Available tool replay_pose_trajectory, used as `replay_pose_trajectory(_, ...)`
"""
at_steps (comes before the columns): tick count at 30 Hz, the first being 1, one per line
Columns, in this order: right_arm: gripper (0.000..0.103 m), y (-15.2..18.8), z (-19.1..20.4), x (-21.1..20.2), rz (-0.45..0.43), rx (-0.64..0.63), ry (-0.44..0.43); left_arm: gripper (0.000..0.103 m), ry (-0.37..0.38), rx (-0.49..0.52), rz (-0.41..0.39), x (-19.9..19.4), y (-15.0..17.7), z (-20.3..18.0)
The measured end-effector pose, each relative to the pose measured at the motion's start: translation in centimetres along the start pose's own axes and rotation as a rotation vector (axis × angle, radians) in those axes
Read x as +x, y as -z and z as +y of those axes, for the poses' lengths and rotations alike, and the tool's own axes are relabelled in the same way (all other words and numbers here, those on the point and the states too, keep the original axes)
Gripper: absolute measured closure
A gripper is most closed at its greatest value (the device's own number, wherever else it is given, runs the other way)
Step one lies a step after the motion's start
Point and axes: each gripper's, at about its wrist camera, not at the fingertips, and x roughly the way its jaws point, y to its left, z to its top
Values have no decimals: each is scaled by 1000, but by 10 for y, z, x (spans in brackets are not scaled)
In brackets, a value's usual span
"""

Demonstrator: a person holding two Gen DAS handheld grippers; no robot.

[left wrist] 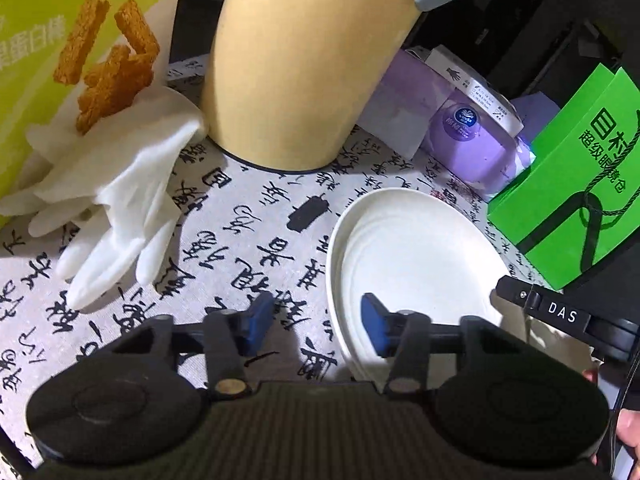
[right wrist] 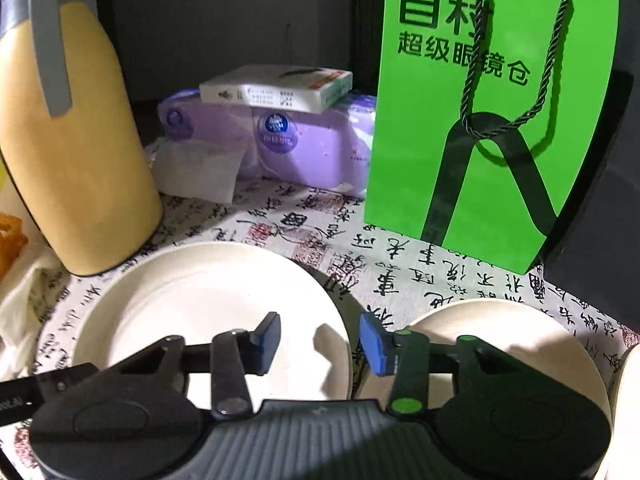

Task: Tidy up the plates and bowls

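A white plate lies on the calligraphy-print cloth. My left gripper hangs low over the plate's left rim: its left blue pad is over the cloth, its right pad over the plate, and neither presses on the rim. In the right wrist view the same plate lies at the left, with a second white plate to its right. My right gripper straddles the first plate's right rim, with its jaws apart and its pads clear of the rim.
A tall yellow jug stands behind the plate, with white gloves and a snack box to its left. A purple tissue pack carrying a white box and a green paper bag close off the back.
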Motion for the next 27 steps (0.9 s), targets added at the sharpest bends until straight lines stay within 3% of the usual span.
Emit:
replay_pose_trajectory(4,71,-1,-2,5,17,17,8,75,9,-7,9,2,0,1)
replay_pose_trajectory(11,89,3,-3,9,34,8,45,89,38,-6,14,3,0,0)
replay_pose_trajectory(22,93,6,-5,10,41,36,46,94,38,10,12,2,1,-2)
replay_pose_trajectory(27,95,8,5,3,4,-32,67,94,18,12,8,2,1,-1)
